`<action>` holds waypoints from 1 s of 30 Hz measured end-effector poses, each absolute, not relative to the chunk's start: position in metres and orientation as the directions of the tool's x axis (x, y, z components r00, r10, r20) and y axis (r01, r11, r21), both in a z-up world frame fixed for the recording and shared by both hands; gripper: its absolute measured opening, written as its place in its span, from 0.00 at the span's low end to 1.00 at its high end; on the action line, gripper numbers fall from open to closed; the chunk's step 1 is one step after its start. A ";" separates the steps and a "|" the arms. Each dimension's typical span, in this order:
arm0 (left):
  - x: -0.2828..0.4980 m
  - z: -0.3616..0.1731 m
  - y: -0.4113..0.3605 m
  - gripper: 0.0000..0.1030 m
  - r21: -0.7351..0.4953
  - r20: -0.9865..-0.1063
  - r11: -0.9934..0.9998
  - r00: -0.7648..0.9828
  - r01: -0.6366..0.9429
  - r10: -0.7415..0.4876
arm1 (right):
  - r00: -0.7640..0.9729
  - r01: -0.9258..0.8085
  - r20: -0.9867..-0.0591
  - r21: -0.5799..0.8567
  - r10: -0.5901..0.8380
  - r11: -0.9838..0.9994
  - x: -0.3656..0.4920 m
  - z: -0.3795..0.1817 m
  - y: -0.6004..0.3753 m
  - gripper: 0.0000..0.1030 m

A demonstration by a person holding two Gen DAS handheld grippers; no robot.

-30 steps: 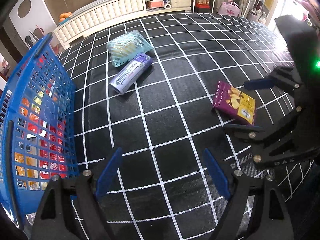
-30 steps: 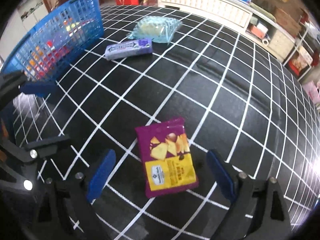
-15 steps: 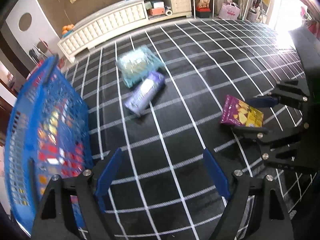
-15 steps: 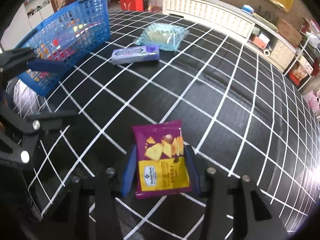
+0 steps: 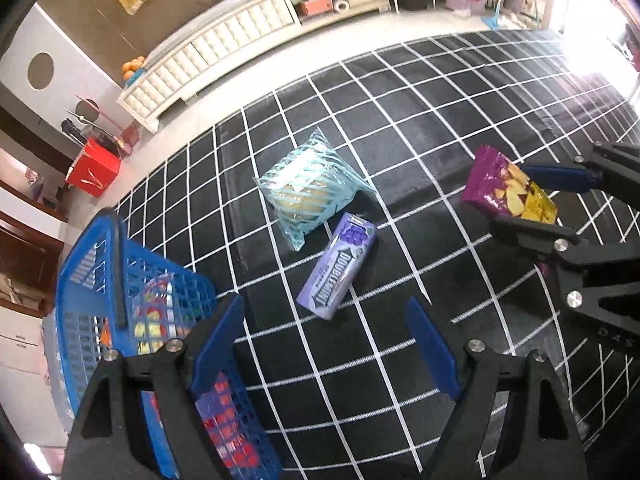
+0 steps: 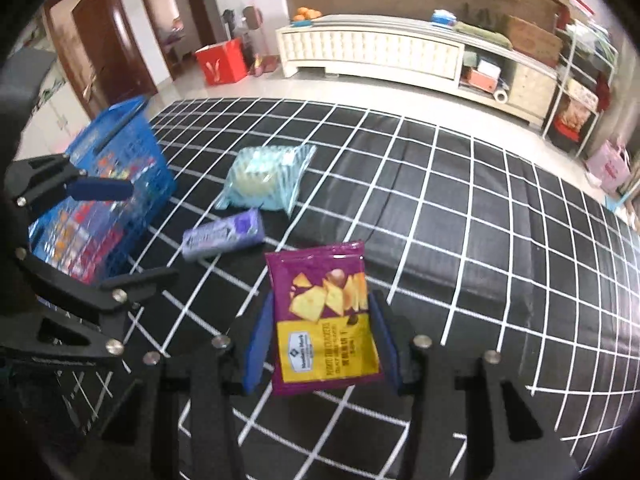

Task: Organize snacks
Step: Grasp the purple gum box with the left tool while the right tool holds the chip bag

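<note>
Our right gripper [image 6: 322, 344] has just closed its fingers on the purple chip bag [image 6: 325, 316] and lifted it off the checked mat [image 6: 460, 240]; next, the blue basket [image 6: 116, 184] far left. Our left gripper [image 5: 326, 336] hangs open, empty.

We note the right gripper [image 6: 322, 344] angled steeply downward, its two blue pads clamped on the sides of a purple snack packet [image 6: 325, 316] that sits clear of the surface. The left gripper [image 5: 326, 344] also points steeply down, jaws spread wide with nothing between them. From the left wrist view the right gripper sits at three o'clock.
</note>
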State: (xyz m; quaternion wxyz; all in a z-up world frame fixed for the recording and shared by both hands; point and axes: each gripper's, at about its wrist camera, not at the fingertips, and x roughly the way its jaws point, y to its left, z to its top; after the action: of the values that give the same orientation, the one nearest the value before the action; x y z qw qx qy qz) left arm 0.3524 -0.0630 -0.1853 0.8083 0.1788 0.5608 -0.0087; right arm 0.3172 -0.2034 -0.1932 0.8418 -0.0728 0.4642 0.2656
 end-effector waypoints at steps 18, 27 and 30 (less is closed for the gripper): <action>0.411 -0.250 -0.068 0.62 0.356 -0.924 0.874 0.263 0.330 0.277 | 0.387 -0.455 -0.836 0.194 0.389 0.869 0.339 -0.217 -0.204 0.50; 0.411 -0.253 -0.065 0.32 0.295 -0.943 0.905 0.247 0.306 0.224 | 0.374 -0.455 -0.850 0.180 0.371 0.872 0.331 -0.219 -0.195 0.50; 0.406 -0.253 -0.062 0.32 0.279 -0.946 0.920 0.246 0.275 0.213 | 0.367 -0.449 -0.855 0.182 0.366 0.875 0.330 -0.220 -0.194 0.50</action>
State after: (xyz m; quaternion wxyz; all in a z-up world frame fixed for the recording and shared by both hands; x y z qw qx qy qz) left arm 0.4061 -0.0619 -0.2527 0.7637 0.1991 0.6138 -0.0203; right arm 0.3303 -0.1943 -0.2205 0.8258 -0.0408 0.5054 0.2468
